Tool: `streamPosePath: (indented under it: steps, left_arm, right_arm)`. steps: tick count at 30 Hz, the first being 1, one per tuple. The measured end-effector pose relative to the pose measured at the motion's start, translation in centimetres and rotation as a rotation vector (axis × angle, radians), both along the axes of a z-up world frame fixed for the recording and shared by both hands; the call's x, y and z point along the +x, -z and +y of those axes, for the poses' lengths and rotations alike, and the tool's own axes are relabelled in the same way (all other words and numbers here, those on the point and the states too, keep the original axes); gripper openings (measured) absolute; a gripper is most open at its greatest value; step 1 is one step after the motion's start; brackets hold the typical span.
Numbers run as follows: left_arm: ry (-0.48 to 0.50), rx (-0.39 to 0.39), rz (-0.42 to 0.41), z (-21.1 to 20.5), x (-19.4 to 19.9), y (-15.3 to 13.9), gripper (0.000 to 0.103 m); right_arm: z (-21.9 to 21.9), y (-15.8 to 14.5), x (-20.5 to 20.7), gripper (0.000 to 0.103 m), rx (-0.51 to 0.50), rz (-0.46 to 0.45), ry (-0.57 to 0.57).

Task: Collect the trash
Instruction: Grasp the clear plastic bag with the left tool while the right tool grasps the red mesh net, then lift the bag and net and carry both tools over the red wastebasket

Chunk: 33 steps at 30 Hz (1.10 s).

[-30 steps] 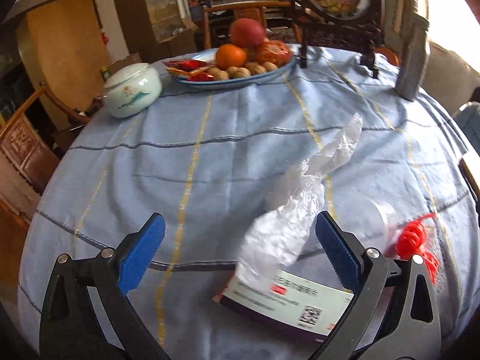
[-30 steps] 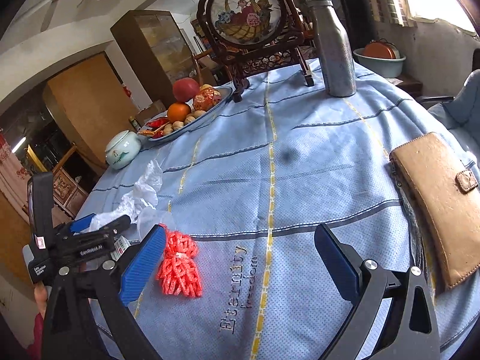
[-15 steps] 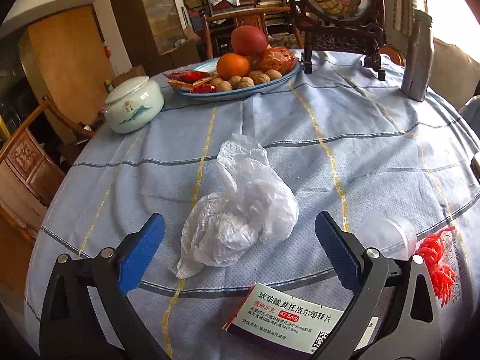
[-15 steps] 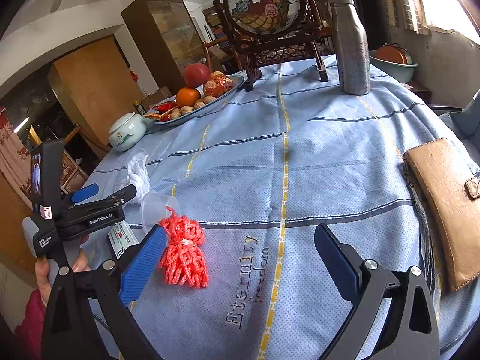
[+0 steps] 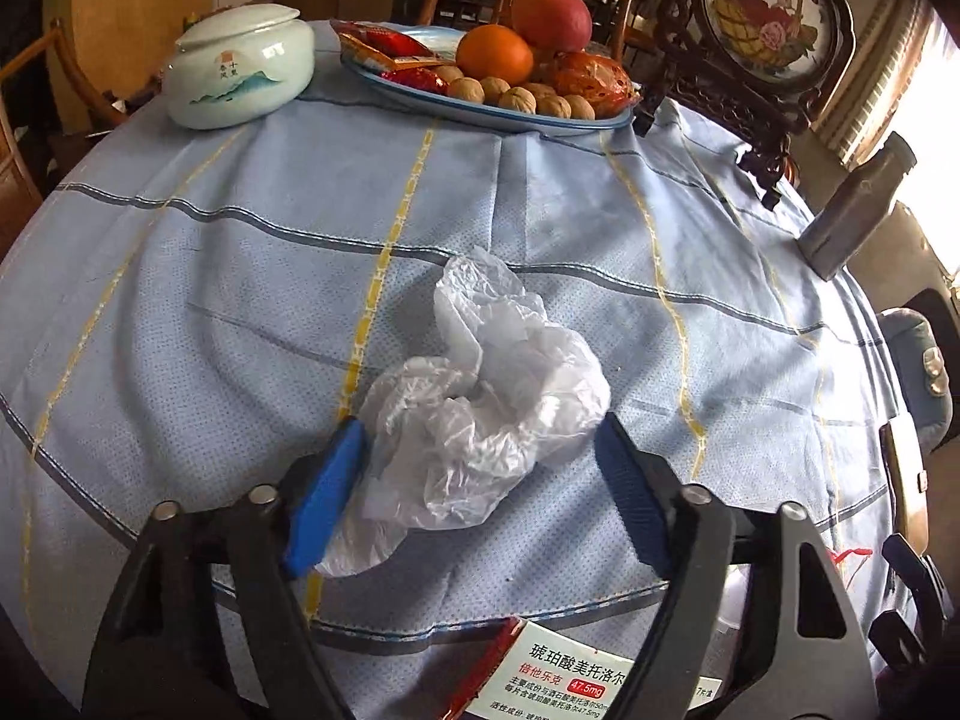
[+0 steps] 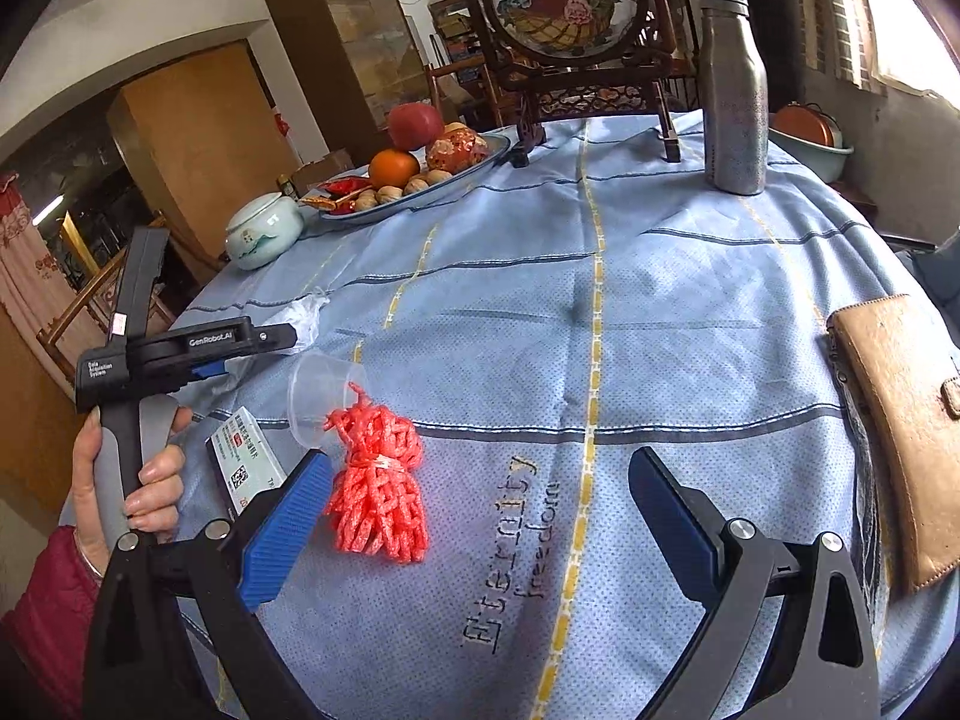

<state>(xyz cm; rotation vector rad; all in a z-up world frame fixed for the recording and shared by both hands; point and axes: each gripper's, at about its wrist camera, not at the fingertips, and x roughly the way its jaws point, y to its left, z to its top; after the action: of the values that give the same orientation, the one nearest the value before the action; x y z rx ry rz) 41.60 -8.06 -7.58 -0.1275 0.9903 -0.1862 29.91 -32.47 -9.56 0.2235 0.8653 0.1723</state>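
The left gripper (image 5: 480,498) hangs low over the near part of the tabletop (image 5: 252,276), which is spread with a pale blue cloth; its jaws have just been closing and now flank a crumpled white plastic bag (image 5: 480,402); the left blue pad touches the bag's edge, the right pad stands just clear of it, so the bag is bracketed but not yet clamped. Nearer than the bag, at the tabletop's near edge, lies a medicine box (image 5: 558,684) with printed characters, partly hidden by the gripper's right finger. At the far left sits a lidded pale green jar (image 5: 240,72); right of it is a long platter (image 5: 492,114) of fruit, walnuts and red wrappers; farther right stands a dark carved frame holding an embroidered panel (image 5: 762,18), and a metal bottle (image 5: 852,216) stands at the right.

In the right wrist view the right gripper (image 6: 480,516) is released, its jaws wide apart with nothing between them; a bundle of red foam netting (image 6: 378,480) lies just beside its left pad; a clear plastic cup (image 6: 318,390) lies on its side touching the far end of the netting. A tan wallet (image 6: 894,420) lies at the right edge. A person's hand (image 6: 129,468), in a red sleeve, grips the left gripper's handle at the left.
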Motion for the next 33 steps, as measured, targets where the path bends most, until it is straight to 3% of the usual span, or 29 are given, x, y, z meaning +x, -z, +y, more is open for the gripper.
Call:
streamPosePath:
  steps: [1,5,10,13,18,20,21,22,28,33]
  left_arm:
    - [0.007,-0.004,-0.003,-0.1,-0.1,-0.1,0.06]
    - [0.032,-0.032,-0.041,-0.2,-0.8,-1.3,0.051]
    - [0.039,-0.053,-0.085,-0.2,-1.5,-2.8,0.051]
    - [0.049,-0.06,-0.101,-0.4,-1.9,-3.4,0.051]
    - [0.074,-0.051,-0.137,-1.1,-2.8,-4.2,0.051]
    - [0.084,-0.05,-0.138,-1.4,-2.9,-4.2,0.051]
    - [0.089,-0.049,-0.137,-1.5,-2.9,-4.1,0.051]
    - [0.094,-0.044,-0.135,-1.7,-2.9,-4.0,0.051]
    - [0.094,-0.031,-0.16,-1.5,-3.3,-4.3,0.051]
    - [0.095,-0.019,-0.224,-1.2,-4.5,-5.6,0.051]
  right_arm:
    - [0.4,0.0,0.0,0.091,-0.009,0.0,-0.015]
    - [1.5,0.2,0.2,0.09,-0.029,0.004,-0.063]
    - [1.6,0.7,0.6,0.089,0.031,0.032,-0.08]
    - [1.9,1.4,1.2,0.079,0.072,0.078,-0.106]
    - [2.5,2.4,2.0,0.071,0.115,0.133,-0.121]
    - [2.7,2.6,2.2,0.063,0.122,0.144,-0.128]
    - [2.9,2.7,2.3,0.048,0.123,0.152,-0.135]
    - [3.0,2.9,2.3,0.026,0.128,0.159,-0.143]
    - [2.0,0.5,1.4,0.027,0.036,0.029,-0.08]
    - [1.5,0.4,1.4,0.027,0.019,0.022,-0.067]
